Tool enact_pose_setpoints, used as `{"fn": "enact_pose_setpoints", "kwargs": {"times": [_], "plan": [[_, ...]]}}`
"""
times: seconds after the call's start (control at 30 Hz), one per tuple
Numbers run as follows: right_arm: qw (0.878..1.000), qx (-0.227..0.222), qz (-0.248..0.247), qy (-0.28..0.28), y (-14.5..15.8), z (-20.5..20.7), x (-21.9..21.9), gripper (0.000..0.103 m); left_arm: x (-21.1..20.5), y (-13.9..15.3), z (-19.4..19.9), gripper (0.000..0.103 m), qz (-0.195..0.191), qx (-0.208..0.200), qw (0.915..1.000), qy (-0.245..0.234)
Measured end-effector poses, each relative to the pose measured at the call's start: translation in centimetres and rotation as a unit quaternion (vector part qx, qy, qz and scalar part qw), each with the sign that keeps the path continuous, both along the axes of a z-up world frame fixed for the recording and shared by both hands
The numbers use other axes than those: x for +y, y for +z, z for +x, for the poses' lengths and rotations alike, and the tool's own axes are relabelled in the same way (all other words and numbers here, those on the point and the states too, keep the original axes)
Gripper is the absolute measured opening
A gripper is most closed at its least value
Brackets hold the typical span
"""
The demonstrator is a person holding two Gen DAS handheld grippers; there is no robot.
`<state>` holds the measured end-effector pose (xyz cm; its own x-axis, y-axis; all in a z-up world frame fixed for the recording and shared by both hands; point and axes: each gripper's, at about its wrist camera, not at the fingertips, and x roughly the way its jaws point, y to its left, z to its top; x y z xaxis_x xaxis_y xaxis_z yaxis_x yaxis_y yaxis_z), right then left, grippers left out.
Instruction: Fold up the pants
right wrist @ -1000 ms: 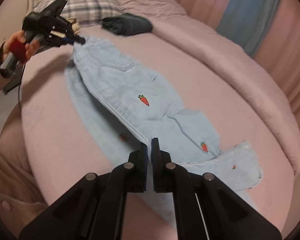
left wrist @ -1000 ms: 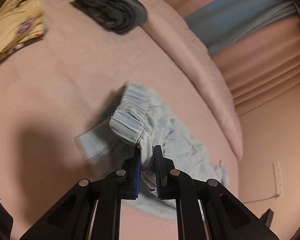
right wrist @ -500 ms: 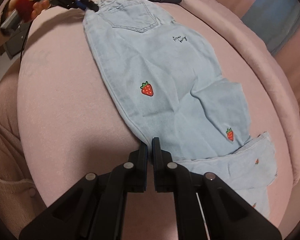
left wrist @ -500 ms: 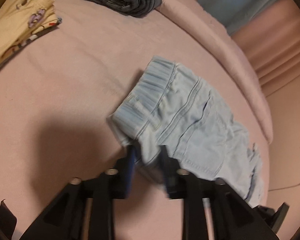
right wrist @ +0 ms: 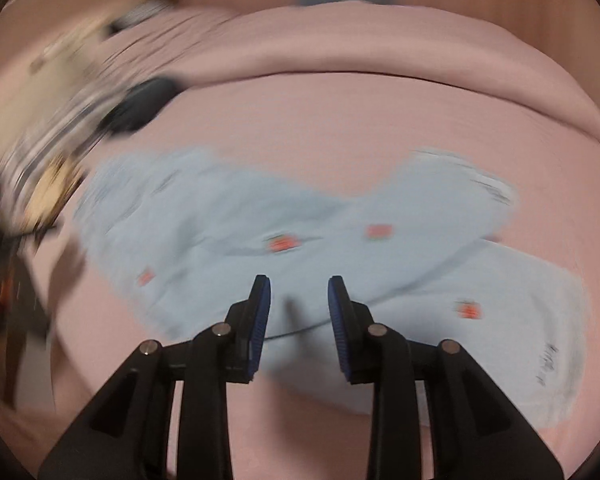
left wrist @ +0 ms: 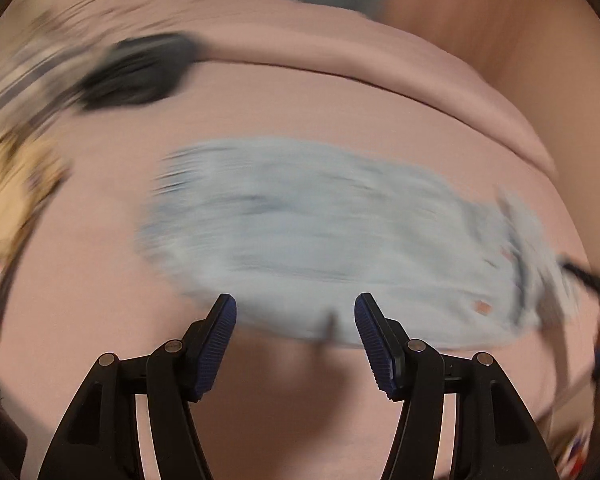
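Light blue pants (left wrist: pixel 320 236) with small red strawberry marks lie spread flat on the pink bed; both views are motion-blurred. My left gripper (left wrist: pixel 295 306) hovers over the near edge of the pants, its jaws opening, blue pads (left wrist: pixel 220 336) well apart and pressing on nothing. In the right wrist view the pants (right wrist: pixel 300 232) stretch across the middle, the legs crossing at the right. My right gripper (right wrist: pixel 299 288) hangs above the cloth, its jaws opening too, with only the fabric lying below the gap.
A dark folded garment (left wrist: pixel 140 68) lies at the back left on the bed, also seen as the dark garment (right wrist: pixel 144 108). Plaid and yellow bedding (left wrist: pixel 16 152) lies at the left. A rolled pink duvet (left wrist: pixel 380 52) runs along the far side.
Both grippers let go of the pants and opened. Both pulled back and rolled, so the pants now lie crosswise in each view, flat on the bed.
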<state>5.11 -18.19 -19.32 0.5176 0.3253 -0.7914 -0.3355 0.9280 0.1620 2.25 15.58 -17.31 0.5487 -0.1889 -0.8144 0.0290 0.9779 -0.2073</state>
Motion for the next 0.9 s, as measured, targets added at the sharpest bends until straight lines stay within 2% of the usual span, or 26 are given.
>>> {"fn": "enact_pose_setpoints", "kwargs": {"times": [0.07, 0.13, 0.2, 0.33, 0.43, 0.5, 0.67, 0.77, 0.83, 0.9], "plan": [[0.999, 0.003, -0.018, -0.043, 0.2, 1.5, -1.8, 0.031, -4.7, 0.1, 0.9, 0.060, 0.002, -0.001, 0.9974, -0.071], [0.998, 0.009, -0.021, -0.060, 0.6, 2.9, -2.8, 0.031, -9.0, 0.3, 1.6, 0.060, 0.003, -0.003, 0.9916, -0.129], [0.997, 0.030, -0.025, -0.070, 0.9, 4.7, -3.1, 0.031, -13.6, 0.3, 2.0, 0.060, -0.001, -0.011, 0.9817, -0.190], [0.991, 0.089, -0.037, -0.089, 0.8, 9.7, -2.6, 0.031, -20.3, -0.5, 2.9, 0.060, 0.003, -0.011, 0.9641, -0.265], [0.985, 0.132, -0.042, -0.099, -0.2, 13.3, -1.4, 0.032, -23.6, -1.6, 3.9, 0.060, 0.017, 0.001, 0.9563, -0.292], [0.980, 0.155, -0.063, -0.111, -0.9, 15.4, -0.8, 0.033, -24.9, -2.5, 4.4, 0.060, 0.024, 0.009, 0.9528, -0.302], [0.967, 0.181, -0.130, -0.127, -2.8, 18.6, 1.3, 0.035, -26.1, -4.0, 5.7, 0.059, 0.020, 0.025, 0.9531, -0.301], [0.960, 0.209, -0.120, -0.143, -4.2, 19.7, 1.3, 0.034, -26.5, -4.1, 5.8, 0.040, 0.013, 0.020, 0.9519, -0.306], [0.956, 0.206, -0.145, -0.148, -5.0, 20.0, 1.3, 0.031, -26.7, -4.0, 5.8, 0.021, 0.005, 0.020, 0.9513, -0.307], [0.958, 0.197, -0.151, -0.143, -5.2, 19.9, 1.0, 0.014, -26.9, -3.6, 5.6, 0.015, -0.001, 0.014, 0.9515, -0.307]]}}
